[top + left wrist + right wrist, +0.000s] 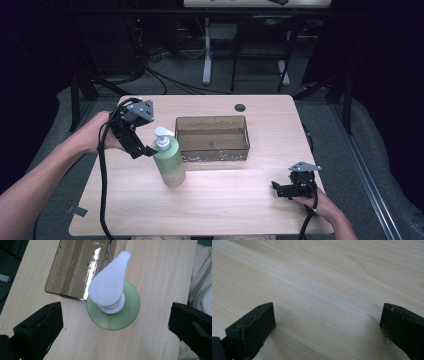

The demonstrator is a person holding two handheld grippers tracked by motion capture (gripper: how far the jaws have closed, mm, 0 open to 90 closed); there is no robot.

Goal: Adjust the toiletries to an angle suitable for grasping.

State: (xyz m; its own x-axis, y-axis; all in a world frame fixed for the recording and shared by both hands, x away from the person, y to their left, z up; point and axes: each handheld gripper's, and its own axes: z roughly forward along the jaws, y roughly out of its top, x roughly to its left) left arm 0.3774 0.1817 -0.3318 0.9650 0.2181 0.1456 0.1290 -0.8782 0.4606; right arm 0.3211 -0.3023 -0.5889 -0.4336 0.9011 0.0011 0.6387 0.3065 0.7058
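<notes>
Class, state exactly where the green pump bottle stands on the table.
In the high view the green pump bottle stands upright left of centre on the table, just off the front-left corner of the clear tray, under the open left tool.

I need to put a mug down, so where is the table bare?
Bare wood lies between the green pump bottle and the right gripper, and along the near edge of the light wooden table. It is crowded where the open left gripper, bottle and clear brown plastic bin meet.

You have nothing to read here; the bottle [169, 162] bears no legible label; the bin [212, 138] and bench [240, 200] carry no marks.
</notes>
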